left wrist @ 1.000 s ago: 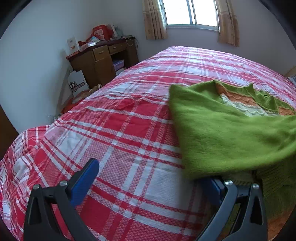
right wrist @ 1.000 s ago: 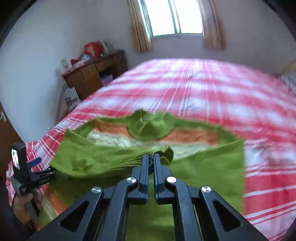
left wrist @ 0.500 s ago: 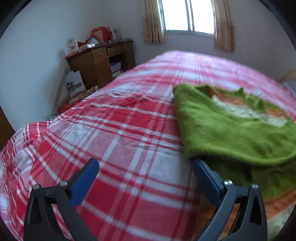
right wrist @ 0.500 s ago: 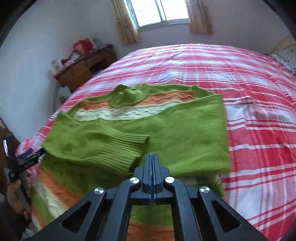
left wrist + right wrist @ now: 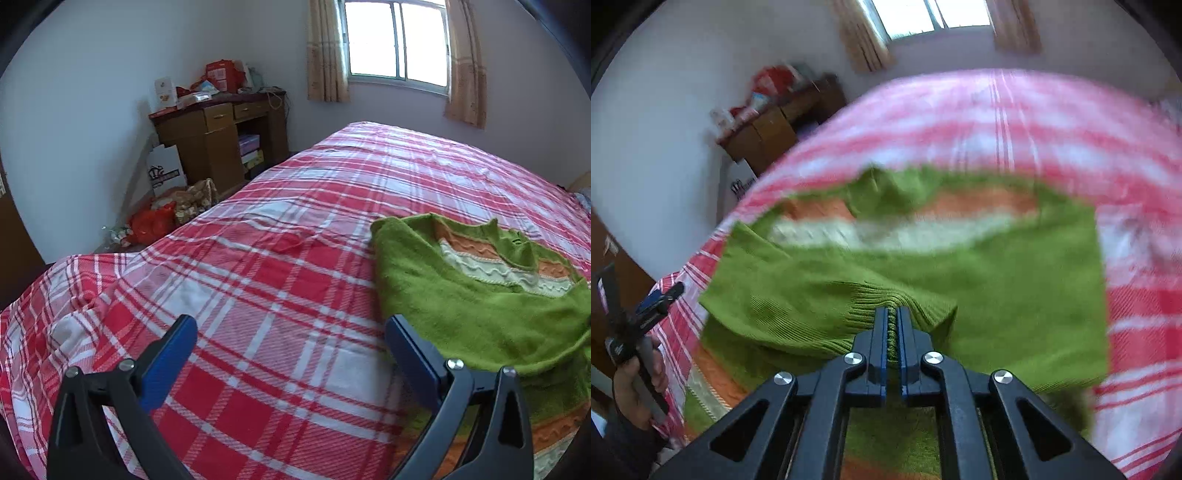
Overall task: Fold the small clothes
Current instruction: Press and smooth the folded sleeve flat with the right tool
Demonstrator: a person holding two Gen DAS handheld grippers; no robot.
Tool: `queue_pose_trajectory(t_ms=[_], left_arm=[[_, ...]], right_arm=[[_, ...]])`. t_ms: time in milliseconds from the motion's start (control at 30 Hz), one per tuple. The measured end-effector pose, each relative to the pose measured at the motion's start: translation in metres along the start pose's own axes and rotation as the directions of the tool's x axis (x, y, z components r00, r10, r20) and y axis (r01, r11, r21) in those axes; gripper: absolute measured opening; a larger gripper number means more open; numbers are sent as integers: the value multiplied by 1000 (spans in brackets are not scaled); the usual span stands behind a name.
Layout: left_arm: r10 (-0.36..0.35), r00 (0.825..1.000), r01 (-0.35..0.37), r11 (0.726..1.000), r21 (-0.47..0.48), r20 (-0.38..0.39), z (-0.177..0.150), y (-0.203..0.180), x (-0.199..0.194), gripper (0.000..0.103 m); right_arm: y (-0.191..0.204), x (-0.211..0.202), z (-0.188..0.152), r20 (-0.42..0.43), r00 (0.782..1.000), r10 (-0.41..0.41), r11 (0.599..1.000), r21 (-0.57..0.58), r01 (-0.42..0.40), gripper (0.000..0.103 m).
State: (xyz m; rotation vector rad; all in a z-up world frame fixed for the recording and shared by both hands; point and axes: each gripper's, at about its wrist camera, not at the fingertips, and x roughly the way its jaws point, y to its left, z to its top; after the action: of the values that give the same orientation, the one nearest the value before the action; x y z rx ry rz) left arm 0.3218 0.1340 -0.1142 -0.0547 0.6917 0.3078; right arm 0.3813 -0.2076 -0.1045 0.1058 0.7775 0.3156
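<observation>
A small green sweater (image 5: 997, 273) with orange and cream stripes lies on the red plaid bed (image 5: 1145, 306). Its left sleeve is folded across the body. My right gripper (image 5: 893, 314) is shut on the ribbed sleeve cuff (image 5: 886, 299) and holds it over the sweater's middle. In the left wrist view the sweater (image 5: 472, 306) lies at the right. My left gripper (image 5: 291, 332) is open and empty, just left of the sweater's edge above the bedspread (image 5: 258, 280). It also shows in the right wrist view (image 5: 661, 295), held by a hand at the left edge.
A wooden desk (image 5: 218, 136) with clutter stands in the far left corner, with bags (image 5: 166, 218) on the floor beside it. A curtained window (image 5: 399, 40) is on the far wall. The bed's near left corner (image 5: 55, 295) drops off.
My right gripper has taken hold of the sleeve cuff again after drawing back from it half a second ago. My left gripper has pulled back left, off the sweater's edge.
</observation>
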Motion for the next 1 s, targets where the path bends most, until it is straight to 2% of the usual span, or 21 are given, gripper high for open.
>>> queue_pose_trajectory(t_ms=[67,133,167,200,267,300,333,400,467,533,567,633,700,767,833,933,1000], left_arm=[[4,1000,-4,1000,23,-5,-2,-5,1,103],[18,1000,-17,999,46,-23,-4,-11,5,103],[21,999,-19,998,56,-36,-6,-15,8,103],[23,999,-20,998,61,-42,-7,-17,8,103],[17,999,-14,998,66,-46,-7,-21,7,103],[12,999,-9,997,71,-36,-5,-25,4,103],[12,1000,-10,997,79,-26,-3,-28,1,103],[12,1000,-13,995,101,10,5,-36,-5,103],[9,999,-14,992,122,43,15,-45,-9,103],[10,999,-17,988,151,47,23,-57,-3,103],[19,999,-26,984,174,41,26,-65,3,103],[74,997,-80,976,203,35,27,-76,19,103],[118,993,-117,964,238,11,20,-82,35,103],[155,988,-144,955,260,-22,8,-79,47,103],[153,988,-139,954,265,-31,-5,-73,51,103],[111,993,-99,968,232,-41,-8,-61,47,103],[109,993,-97,969,228,-43,-9,-61,48,103]], right_arm=[[4,-9,5,39,997,-66,996,-62,69,4],[0,-4,5,28,993,-111,990,-80,113,4],[-5,2,2,19,986,-163,982,-94,164,4],[-10,11,-2,-3,982,-189,977,-104,188,4],[-16,32,-11,-77,978,-193,976,-119,183,4],[-19,41,-16,-98,970,-223,970,-123,211,13],[-23,41,-19,-91,965,-245,965,-117,234,33],[-30,32,-19,-62,961,-269,962,-63,265,48],[-31,22,-14,-24,961,-277,961,-22,276,48],[-24,10,-8,26,975,-222,975,-17,222,48],[-17,7,-4,38,985,-168,985,-30,169,48],[-6,14,-3,6,997,-75,996,-50,75,48],[0,27,-8,-44,998,-54,998,-47,52,48],[4,46,-23,-122,989,-88,993,-84,78,48],[15,41,-41,-79,987,-141,980,-152,128,48],[25,29,-52,-109,975,-191,968,-186,169,48],[31,24,-49,-98,971,-217,958,-211,193,48]])
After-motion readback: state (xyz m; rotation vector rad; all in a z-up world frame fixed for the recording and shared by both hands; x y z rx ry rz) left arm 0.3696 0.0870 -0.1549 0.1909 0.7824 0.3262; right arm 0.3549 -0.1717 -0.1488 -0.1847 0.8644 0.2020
